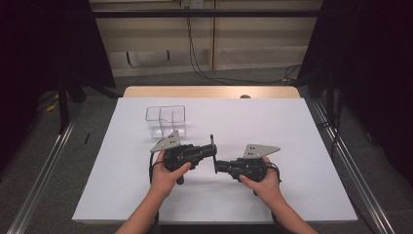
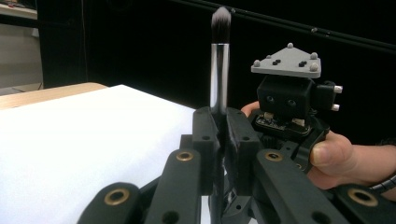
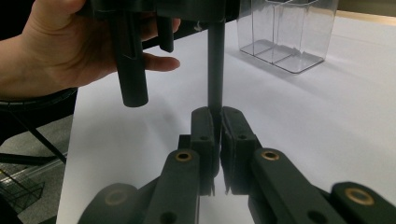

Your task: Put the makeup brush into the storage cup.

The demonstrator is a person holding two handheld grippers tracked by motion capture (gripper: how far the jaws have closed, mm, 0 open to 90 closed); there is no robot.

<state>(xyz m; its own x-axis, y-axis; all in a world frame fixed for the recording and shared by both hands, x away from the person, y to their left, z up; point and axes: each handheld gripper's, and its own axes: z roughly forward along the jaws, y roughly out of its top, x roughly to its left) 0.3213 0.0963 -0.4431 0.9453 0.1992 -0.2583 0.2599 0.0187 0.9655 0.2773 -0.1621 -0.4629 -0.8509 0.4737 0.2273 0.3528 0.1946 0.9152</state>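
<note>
High view: both forearms enter from btm edge, hands side by side near table [image 1: 292, 146] centre.
Left hand [image 1: 168, 173]: wraps gripper body; left gripper [image 1: 213, 148] points toward the other hand.
Right hand [image 1: 260, 183]: wraps gripper body; right gripper [image 1: 216, 167] points back toward the left one.
Left jaws: closed on brush [image 2: 219, 65] handle, bristles up.
Right jaws: closed on the same brush, lower shaft, per right gripper view.
Brush: upright betw. the two grippers, above the white sheet.
Clear box [image 1: 166, 121]: on table behind left gripper, apart from it.
</note>
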